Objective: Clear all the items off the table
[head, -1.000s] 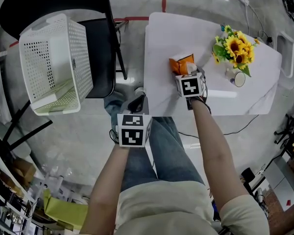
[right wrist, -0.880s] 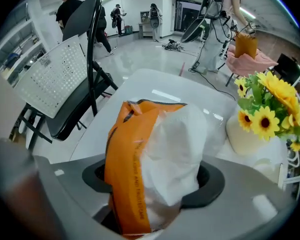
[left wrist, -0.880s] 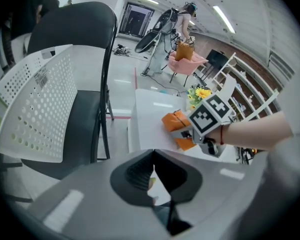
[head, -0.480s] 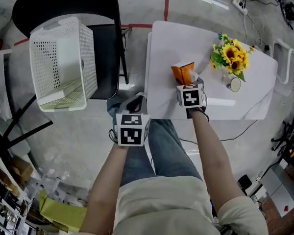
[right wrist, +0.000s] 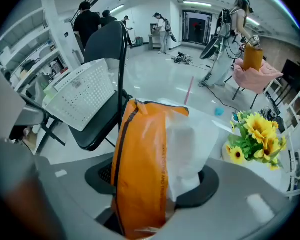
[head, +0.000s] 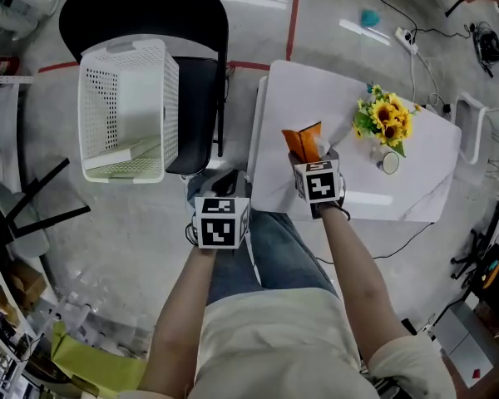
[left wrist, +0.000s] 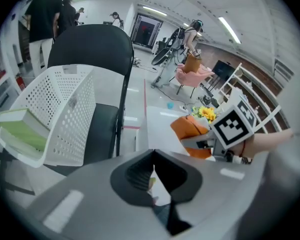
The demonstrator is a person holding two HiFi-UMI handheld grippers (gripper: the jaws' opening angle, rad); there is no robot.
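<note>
Room: glossy grey floor (head: pixel 108 223) with a red tape line (head: pixel 293 11); people stand far off.
Bench (head: pixel 299 90): smooth white top carrying a bunch of sunflowers (head: pixel 385 121).
Chair (head: pixel 150 11): black, beside the bench; a white perforated plastic basket (head: pixel 125 106) lies tipped on its seat, with a green book (left wrist: pixel 20 129) inside.
Tissue pack (right wrist: pixel 140 174): crinkly orange wrapper with white tissue showing (upright), near the bench's front edge.
Right tongs (right wrist: pixel 155 186): grasping the tissue pack.
Left tongs (left wrist: pixel 152 171): clenched, empty, off the bench.
Change: the right jaws have just been closing around the pack; the pack sits nearer the front edge than a second ago.
</note>
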